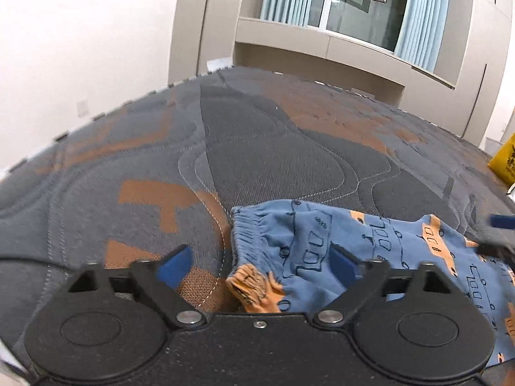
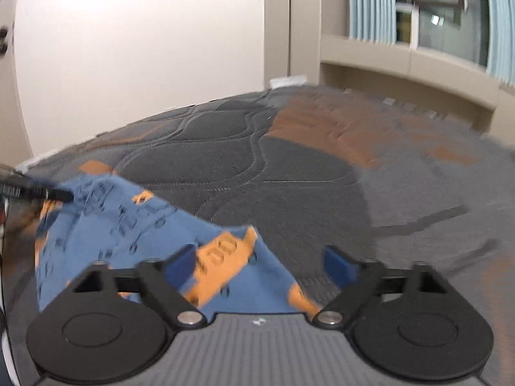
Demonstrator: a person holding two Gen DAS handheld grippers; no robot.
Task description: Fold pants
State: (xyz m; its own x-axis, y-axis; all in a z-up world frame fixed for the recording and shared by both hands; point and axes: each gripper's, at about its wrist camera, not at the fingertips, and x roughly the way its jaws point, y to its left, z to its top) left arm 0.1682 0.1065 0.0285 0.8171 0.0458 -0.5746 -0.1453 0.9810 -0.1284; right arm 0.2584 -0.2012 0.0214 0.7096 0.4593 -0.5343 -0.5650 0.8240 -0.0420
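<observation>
Small blue cotton pants [image 1: 370,251] with orange vehicle print: lying on grey-and-orange quilted mattress [image 1: 257,148]. Left gripper [image 1: 259,265]: fingers spread apart over elastic waistband. Right gripper [image 2: 260,265]: fingers spread apart, holding nothing.

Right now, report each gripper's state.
Left gripper: open, holding nothing, over the pants.
Right gripper: open, holding nothing.
</observation>
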